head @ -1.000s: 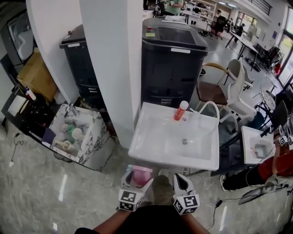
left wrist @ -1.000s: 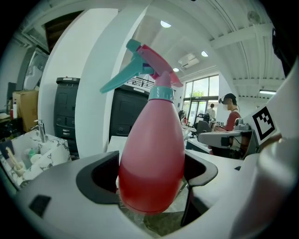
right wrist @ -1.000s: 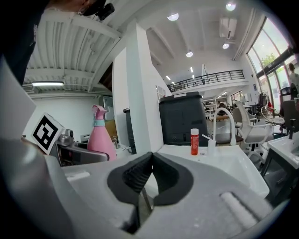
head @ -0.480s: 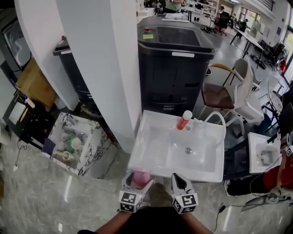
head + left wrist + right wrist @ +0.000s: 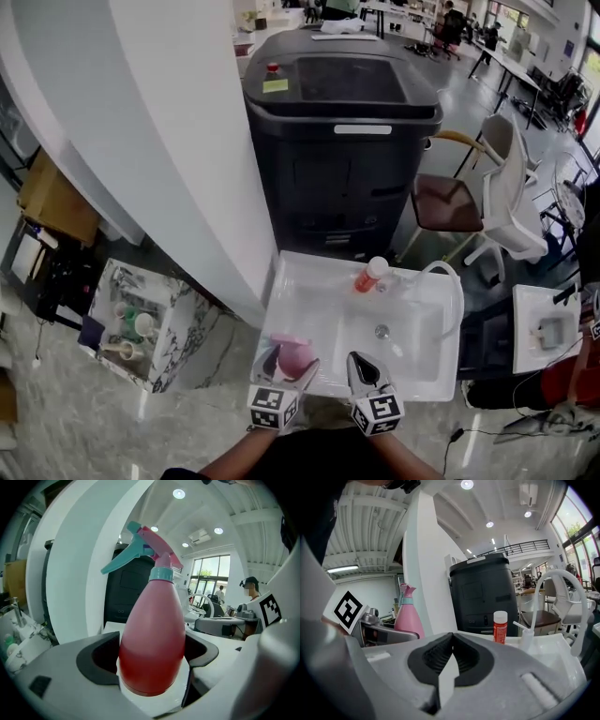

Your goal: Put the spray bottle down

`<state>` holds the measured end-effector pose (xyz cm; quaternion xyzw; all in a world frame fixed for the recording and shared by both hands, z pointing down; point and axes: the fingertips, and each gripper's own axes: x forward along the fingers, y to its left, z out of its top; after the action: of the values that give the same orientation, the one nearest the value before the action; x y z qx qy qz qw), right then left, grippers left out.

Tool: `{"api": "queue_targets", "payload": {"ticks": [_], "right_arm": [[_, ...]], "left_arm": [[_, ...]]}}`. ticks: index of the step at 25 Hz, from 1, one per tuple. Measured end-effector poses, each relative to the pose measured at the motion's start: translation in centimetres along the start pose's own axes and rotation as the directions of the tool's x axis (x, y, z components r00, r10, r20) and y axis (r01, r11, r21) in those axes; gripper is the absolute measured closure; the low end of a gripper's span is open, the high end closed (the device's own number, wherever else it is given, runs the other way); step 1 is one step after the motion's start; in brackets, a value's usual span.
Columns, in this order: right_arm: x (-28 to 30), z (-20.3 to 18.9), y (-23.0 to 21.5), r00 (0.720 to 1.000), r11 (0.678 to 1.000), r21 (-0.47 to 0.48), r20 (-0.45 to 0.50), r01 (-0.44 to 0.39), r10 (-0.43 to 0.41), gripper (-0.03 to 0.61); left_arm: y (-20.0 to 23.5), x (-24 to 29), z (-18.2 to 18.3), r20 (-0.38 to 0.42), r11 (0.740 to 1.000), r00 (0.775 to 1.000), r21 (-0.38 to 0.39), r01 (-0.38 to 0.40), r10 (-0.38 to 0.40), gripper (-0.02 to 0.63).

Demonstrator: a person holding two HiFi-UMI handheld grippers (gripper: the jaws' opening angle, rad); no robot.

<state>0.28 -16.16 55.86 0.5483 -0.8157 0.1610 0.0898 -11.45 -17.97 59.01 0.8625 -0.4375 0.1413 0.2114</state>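
Note:
My left gripper [image 5: 286, 370] is shut on a pink spray bottle [image 5: 293, 355] with a teal collar and trigger. In the left gripper view the bottle [image 5: 152, 644] stands upright between the jaws, its nozzle pointing left. It hangs over the front left corner of a white sink [image 5: 309, 291]. My right gripper [image 5: 366, 371] is shut and holds nothing, just right of the left one at the sink's front edge. In the right gripper view the bottle [image 5: 408, 616] shows at the left, beyond the closed gripper [image 5: 449, 667].
A red bottle with a white cap [image 5: 368, 274] and a curved white faucet [image 5: 441, 272] stand at the sink's back rim. Behind is a large dark bin [image 5: 347, 141]; a white pillar [image 5: 169, 141] rises left. A marbled box [image 5: 141, 319] and chairs [image 5: 487, 197] flank the sink.
I have stepped closer to the sink: both grippers now reach over its front edge, the left one carrying the spray bottle forward. Neither gripper's state has changed.

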Motion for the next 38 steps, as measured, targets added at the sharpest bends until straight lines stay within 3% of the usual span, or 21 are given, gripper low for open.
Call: {"api": "queue_targets", "payload": {"ticks": [11,16,25,30,38], "right_arm": [[6.3,0.8,-7.6,0.999,1.0,0.023,-0.041,-0.011,0.012,0.58],[8.7,1.3,-9.4,0.998,0.998,-0.036,-0.039,-0.044,0.042,0.58],[11.4,0.1,-13.2,0.996,0.999,0.006,-0.08,-0.035,0.035,0.58],[12.8,-0.5,-14.9,0.994,0.999,0.028,-0.103,-0.03,0.033,0.58],[14.8,-0.2,-16.3,0.993,0.999,0.025,-0.11,-0.041,0.044,0.58]], "left_arm": [[4.0,11.3,2.3,-0.022,0.997,0.997,0.012,-0.074,0.075,0.202],[5.8,16.1,3.3,-0.027,0.993,0.994,-0.046,-0.108,0.107,0.202],[8.0,25.1,2.5,-0.064,0.992,0.991,0.052,-0.115,0.118,0.202],[9.1,28.4,1.6,-0.109,0.993,0.988,0.067,-0.1,0.107,0.202],[9.6,33.4,0.6,-0.099,0.996,0.992,0.062,-0.069,0.075,0.202]]}}
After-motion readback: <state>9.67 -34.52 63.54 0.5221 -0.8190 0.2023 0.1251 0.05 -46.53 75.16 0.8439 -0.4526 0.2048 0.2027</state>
